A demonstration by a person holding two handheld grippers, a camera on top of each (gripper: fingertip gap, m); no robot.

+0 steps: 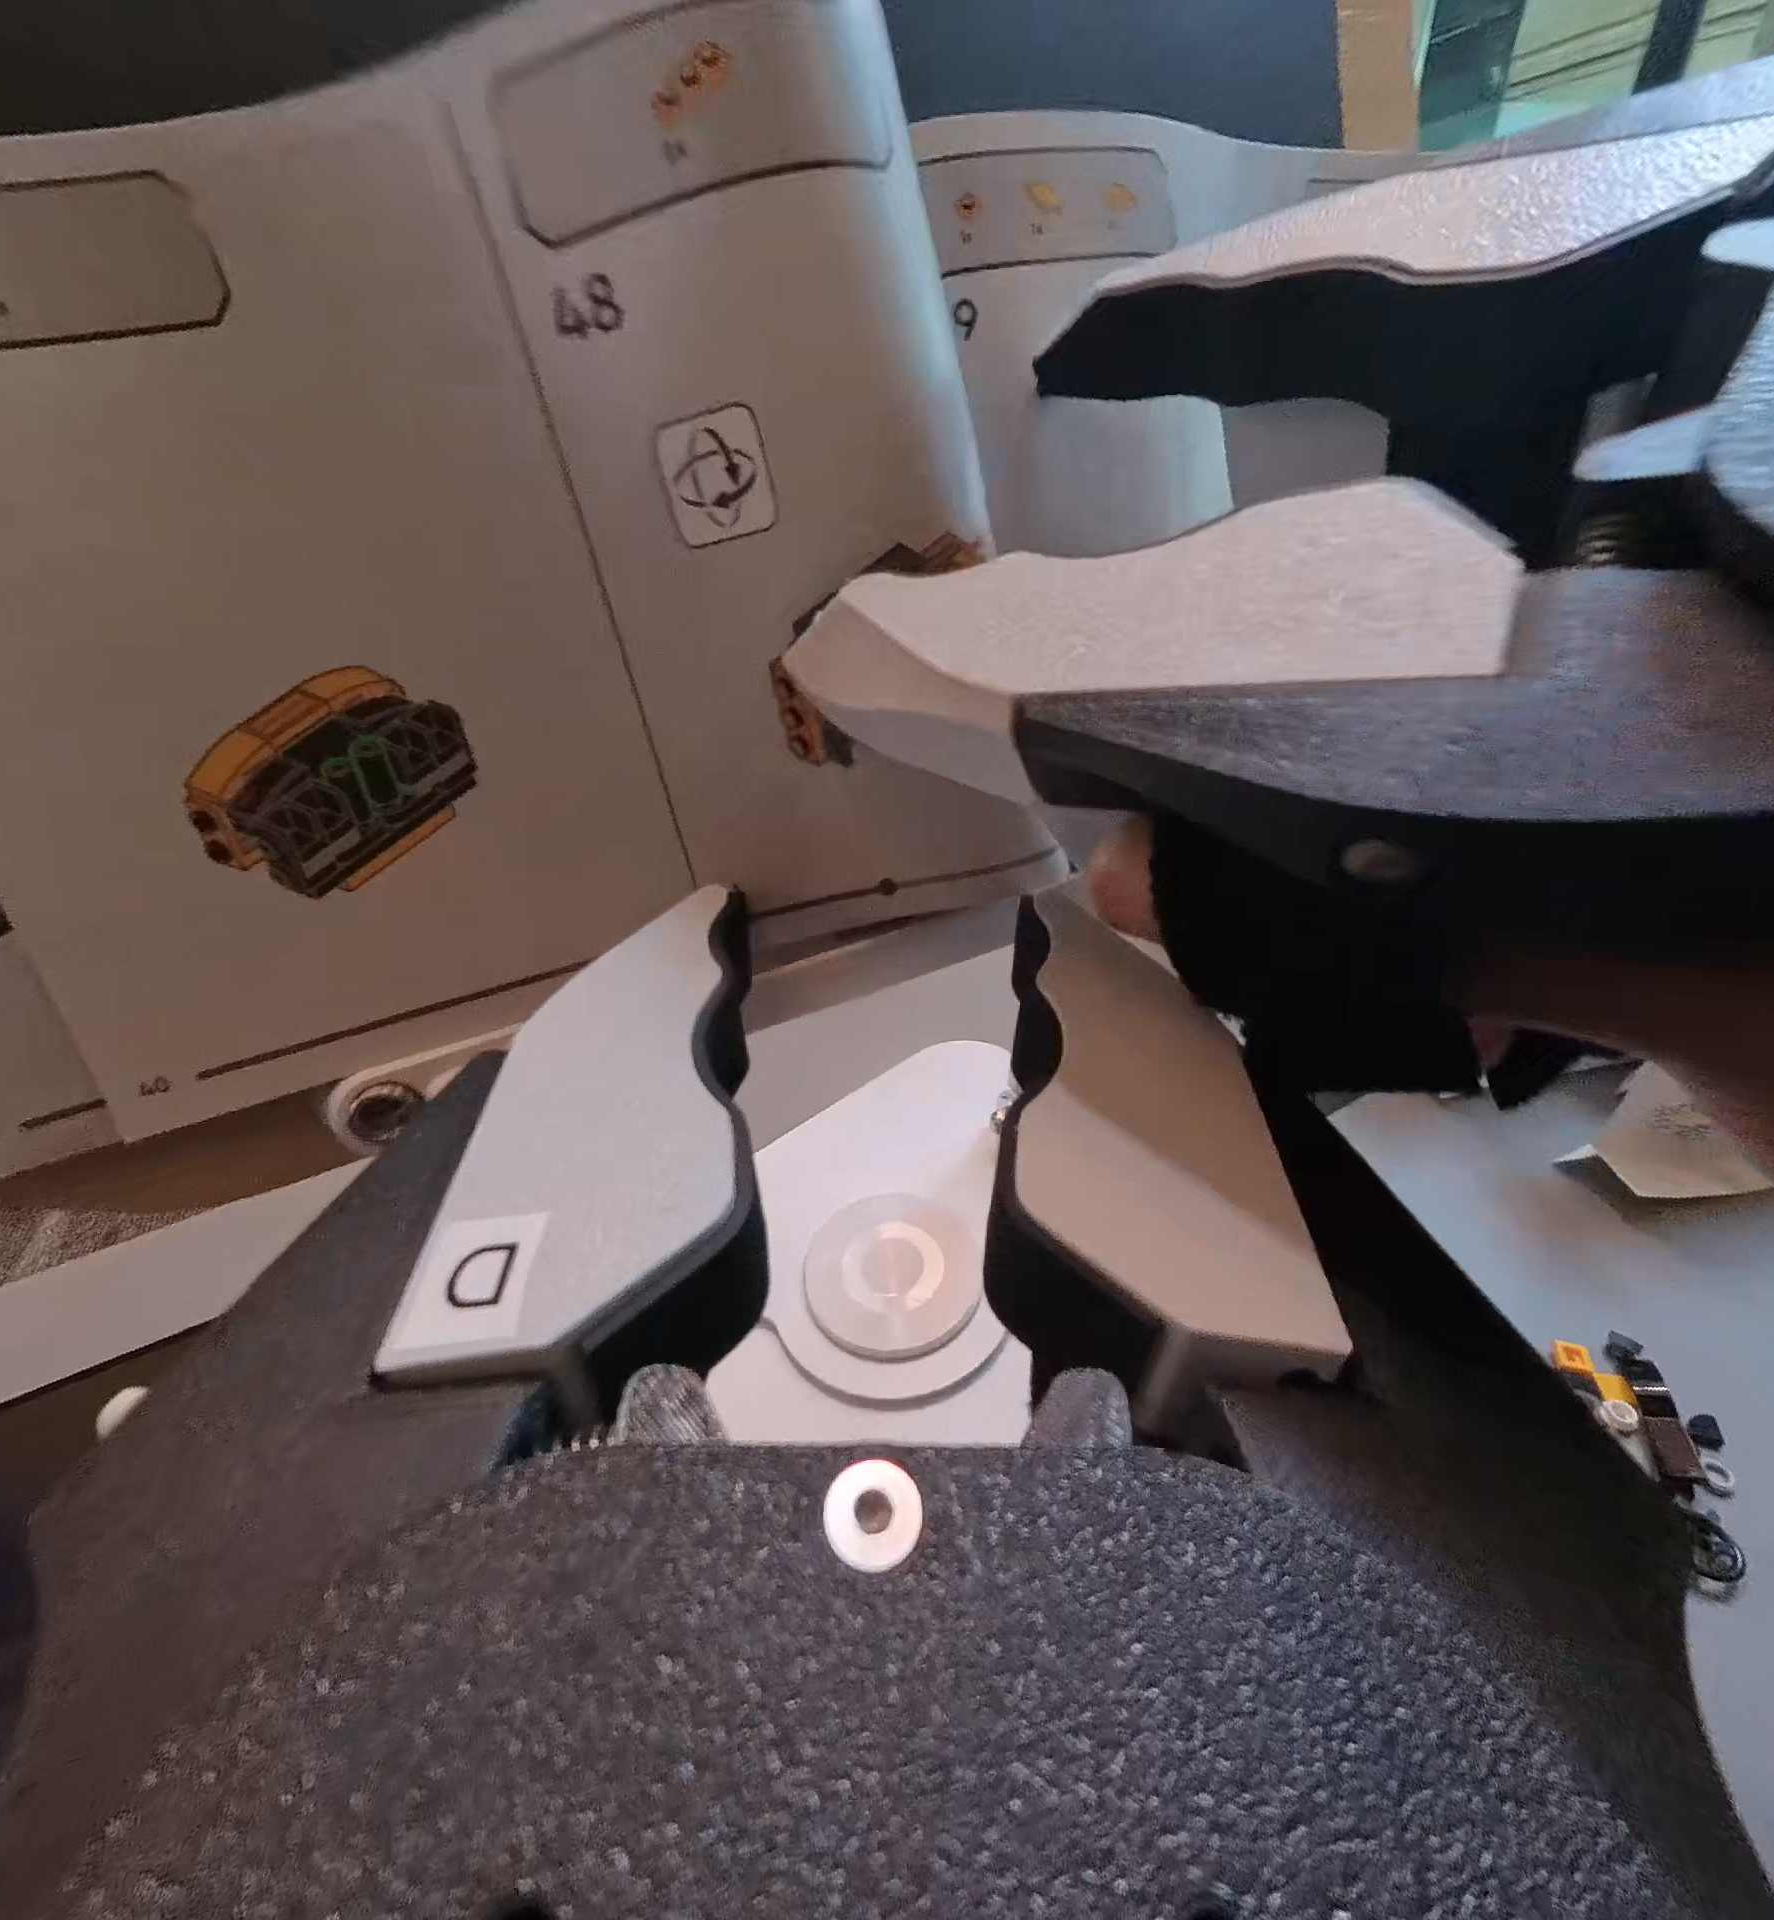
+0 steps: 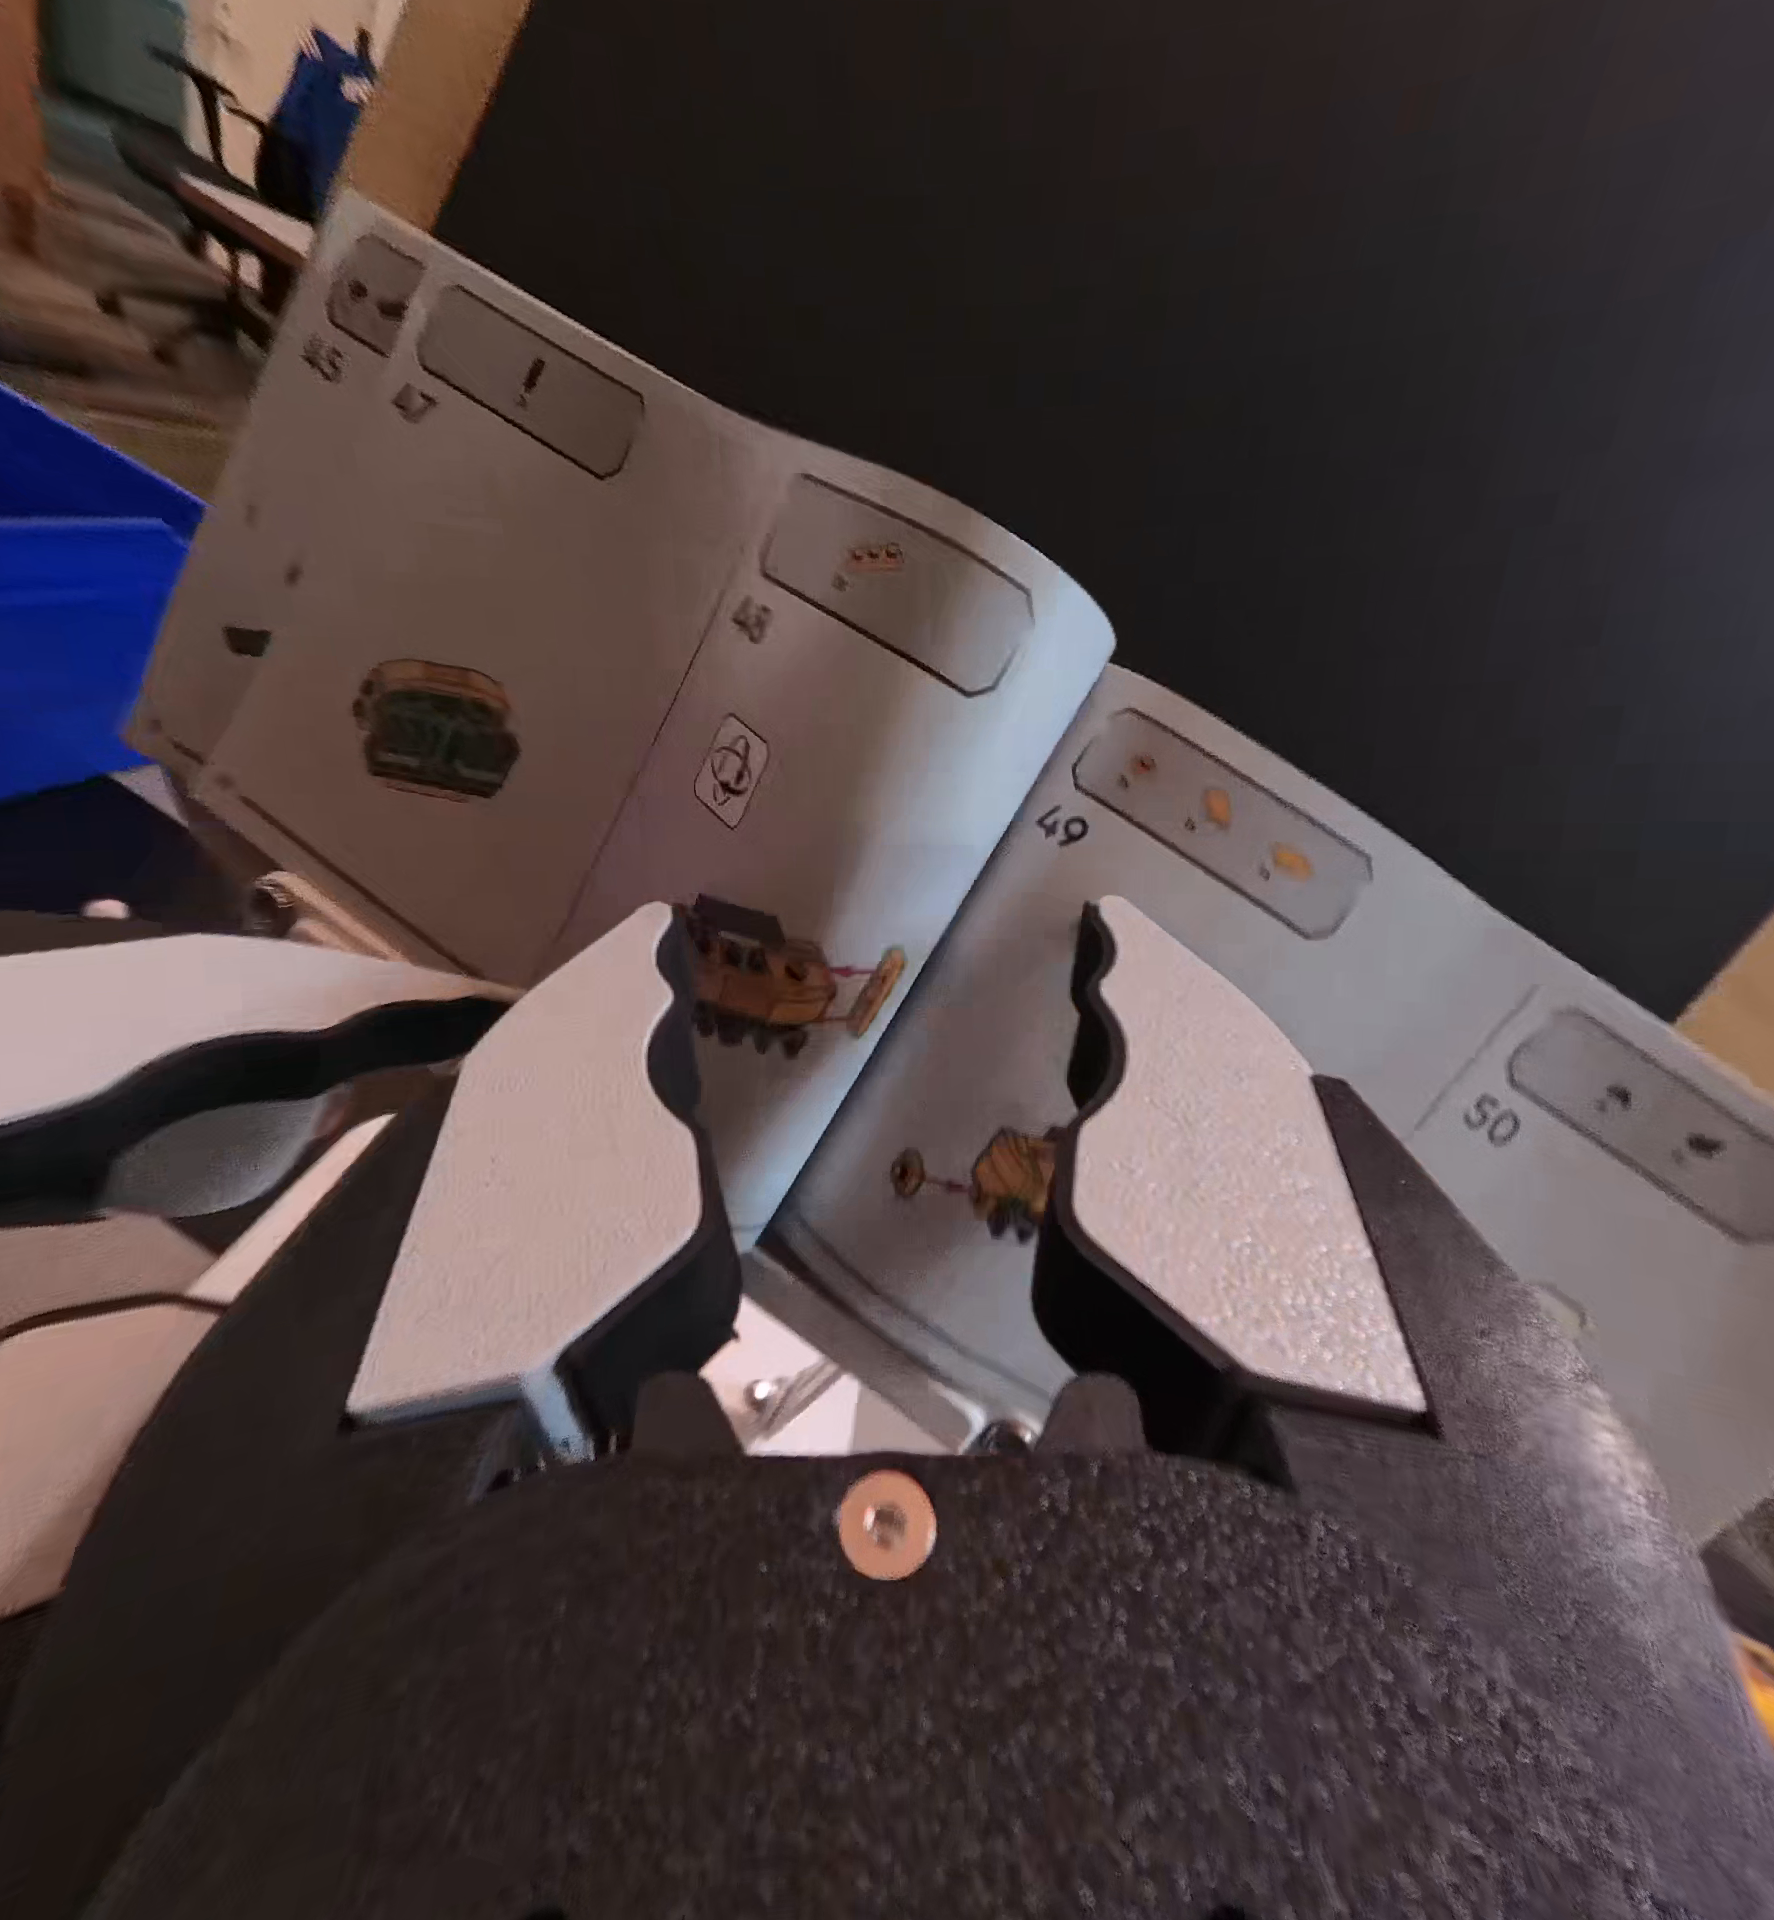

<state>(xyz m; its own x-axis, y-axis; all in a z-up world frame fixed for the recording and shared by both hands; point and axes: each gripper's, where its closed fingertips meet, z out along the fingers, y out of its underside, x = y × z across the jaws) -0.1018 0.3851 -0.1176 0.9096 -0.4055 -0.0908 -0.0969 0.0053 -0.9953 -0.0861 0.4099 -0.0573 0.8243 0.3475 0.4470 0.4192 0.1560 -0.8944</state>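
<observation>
An open booklet (image 2: 862, 727) is stood up just ahead of both grippers, left (image 1: 878, 914) and right (image 2: 878, 925). Both jaws are held apart, nothing gripped; the right is nearer its fold.

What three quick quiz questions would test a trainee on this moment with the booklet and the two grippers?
1. True or false: the left gripper is clamped on a brick.
2. What stands propped open in front of both grippers? A) instruction booklet B) tablet C) cardboard box
3. Fill in: the small loose parts lie on the ____ side of the left wrist view.

Key: 1 false, its jaws stand apart with nothing between them; 2 A; 3 right.
</observation>
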